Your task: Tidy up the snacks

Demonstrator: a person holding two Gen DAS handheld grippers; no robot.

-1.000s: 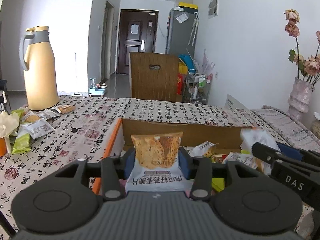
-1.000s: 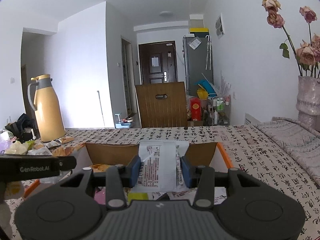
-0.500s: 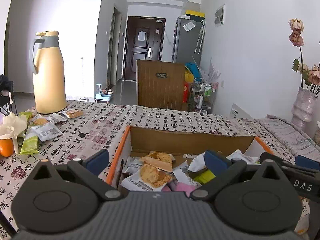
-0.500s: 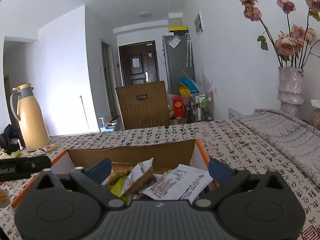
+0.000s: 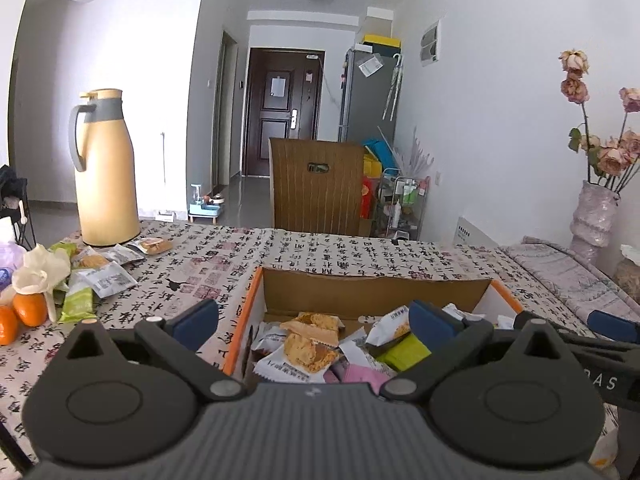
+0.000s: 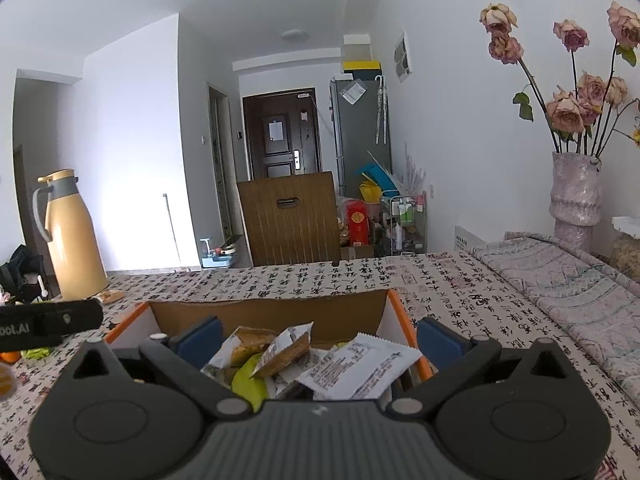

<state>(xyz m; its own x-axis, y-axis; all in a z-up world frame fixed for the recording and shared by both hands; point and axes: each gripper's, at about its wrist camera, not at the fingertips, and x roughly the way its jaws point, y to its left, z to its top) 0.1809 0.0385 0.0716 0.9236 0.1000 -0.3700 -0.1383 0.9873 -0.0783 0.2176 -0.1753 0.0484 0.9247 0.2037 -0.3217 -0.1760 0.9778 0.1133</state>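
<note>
Both claws, left claw [image 5: 312, 322] and right claw [image 6: 318, 338], are hanging released and empty over the snack-filled box [image 5: 372, 290]; loose packets [image 5: 106, 276] are waiting on the surface [image 5: 320, 248]; piled snacks risk spilling.

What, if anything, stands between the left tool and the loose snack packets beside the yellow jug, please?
Nothing visible does. The left tool hangs open over the box; only bare tablecloth separates it from the snack packets.
</note>
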